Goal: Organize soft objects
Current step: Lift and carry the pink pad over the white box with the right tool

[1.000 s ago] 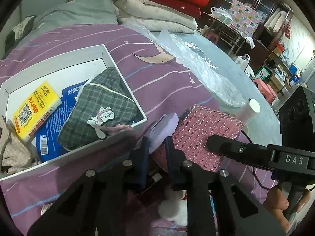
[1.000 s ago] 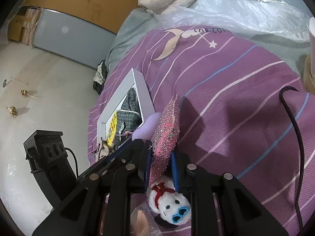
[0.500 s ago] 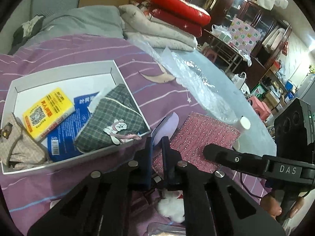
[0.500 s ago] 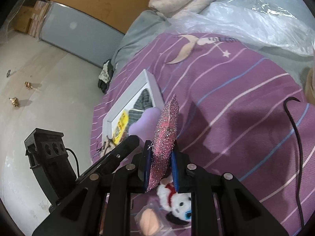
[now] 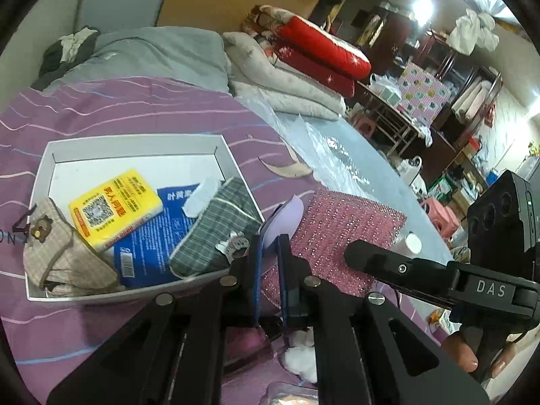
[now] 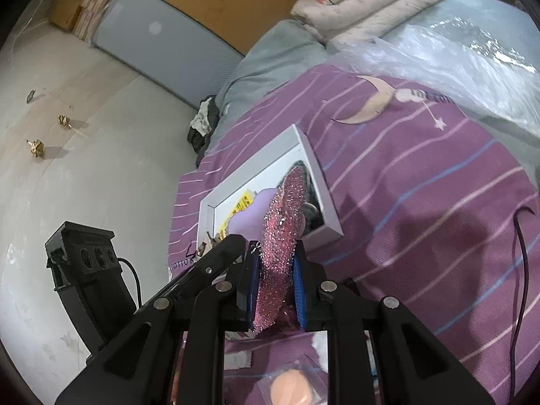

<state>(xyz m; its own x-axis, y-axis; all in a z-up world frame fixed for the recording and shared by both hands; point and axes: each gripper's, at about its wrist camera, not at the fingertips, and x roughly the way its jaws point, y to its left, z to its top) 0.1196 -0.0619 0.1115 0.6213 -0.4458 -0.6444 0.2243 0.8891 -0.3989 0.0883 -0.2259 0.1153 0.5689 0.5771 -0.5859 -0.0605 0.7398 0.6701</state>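
My left gripper [image 5: 270, 240] is shut on a thin lilac pad [image 5: 282, 215], held just above the near right corner of the white box [image 5: 233, 158]. Beside it my right gripper [image 6: 276, 249] is shut on a pink glitter sponge [image 6: 281, 226], gripped edge-on and raised over the purple striped bedspread [image 6: 422, 202]. The same pink glitter sponge [image 5: 337, 229] shows flat in the left wrist view. In the box lie a yellow pack [image 5: 114, 206], a blue pack [image 5: 152, 246], a green plaid pouch [image 5: 216, 233] and a beige plaid pouch [image 5: 54, 253].
A white plush toy [image 5: 300, 361] and a peach round thing in a clear packet [image 6: 290, 388] lie under the grippers. A black cable [image 6: 519, 270] runs on the right. A clear plastic sheet [image 5: 337, 148] and stacked bedding [image 5: 303, 77] lie behind; the floor [image 6: 84, 135] drops off left.
Both grippers have risen with the lilac pad and the pink sponge. The box now sits lower and farther off, and the plush toy has slid out of the right wrist view.
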